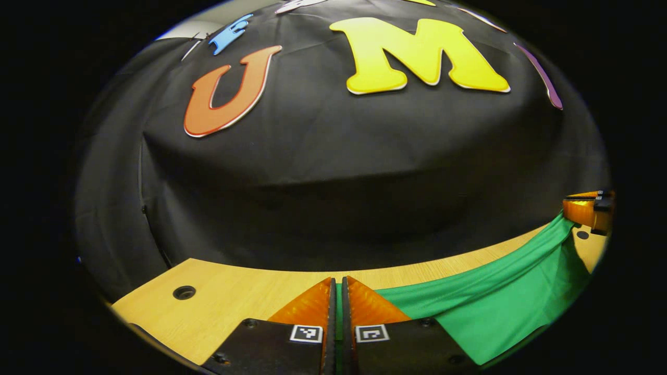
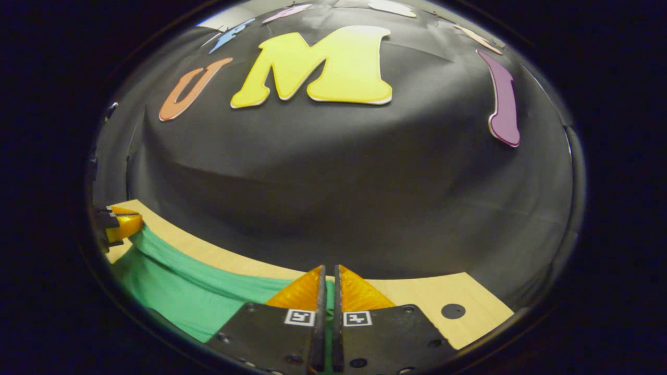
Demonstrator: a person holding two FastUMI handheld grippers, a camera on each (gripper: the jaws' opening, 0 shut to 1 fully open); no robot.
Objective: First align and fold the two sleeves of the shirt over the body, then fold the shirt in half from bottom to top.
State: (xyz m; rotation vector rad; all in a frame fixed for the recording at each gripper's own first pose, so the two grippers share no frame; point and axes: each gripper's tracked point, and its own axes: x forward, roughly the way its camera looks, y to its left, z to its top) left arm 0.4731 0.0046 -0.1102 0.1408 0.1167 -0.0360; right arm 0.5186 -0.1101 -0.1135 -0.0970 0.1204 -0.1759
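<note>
Now, my left gripper (image 1: 339,291): fingers clenched on shirt (image 1: 500,307) edge, thin strip of fabric pinched between them at 6 o'clock. Shirt stretches taut toward 3 o'clock, lifted over table (image 1: 229,297). Right gripper (image 2: 327,284): likewise clamped on shirt edge, cloth running to 9 o'clock. Risks as I judge: shallow pinch, edge may slip out under tension; uneven travel between hands would skew fold, leaving hem misaligned.

Green shirt on a pale wood-grain counter.
The shirt (image 1: 500,307) is seen in plain bright green, unpatterned; the counter (image 1: 234,297) is shown in light tan wood grain with dark round holes; the wall cloth is black.
</note>
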